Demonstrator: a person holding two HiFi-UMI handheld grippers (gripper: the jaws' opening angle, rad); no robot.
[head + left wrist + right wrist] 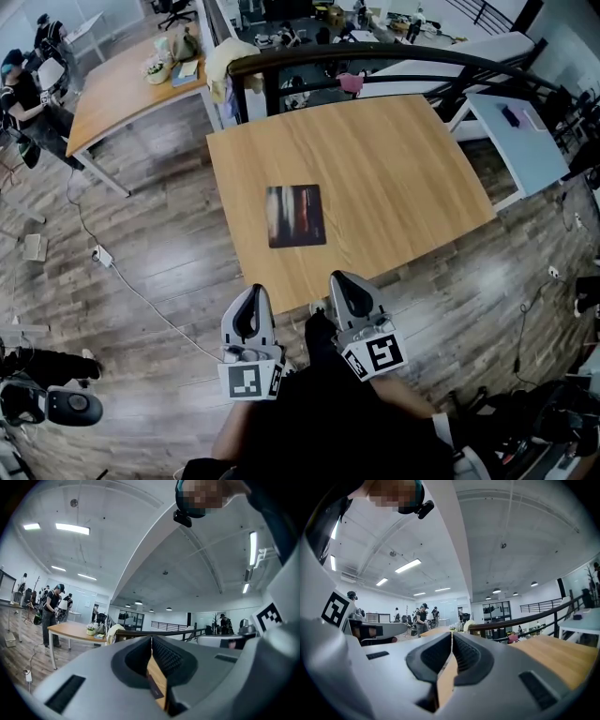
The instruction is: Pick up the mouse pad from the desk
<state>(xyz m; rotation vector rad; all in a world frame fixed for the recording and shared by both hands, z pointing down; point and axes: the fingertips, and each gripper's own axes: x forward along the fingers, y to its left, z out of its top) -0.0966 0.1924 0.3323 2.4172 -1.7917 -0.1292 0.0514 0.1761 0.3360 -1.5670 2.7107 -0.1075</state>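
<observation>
The dark mouse pad (pixel 295 216) lay flat on the wooden bench (pixel 394 159), nearer its near edge. The left claw (pixel 254 292) and right claw (pixel 340 281) hung side by side just short of that edge, each with jaws pressed together, holding nothing.
</observation>
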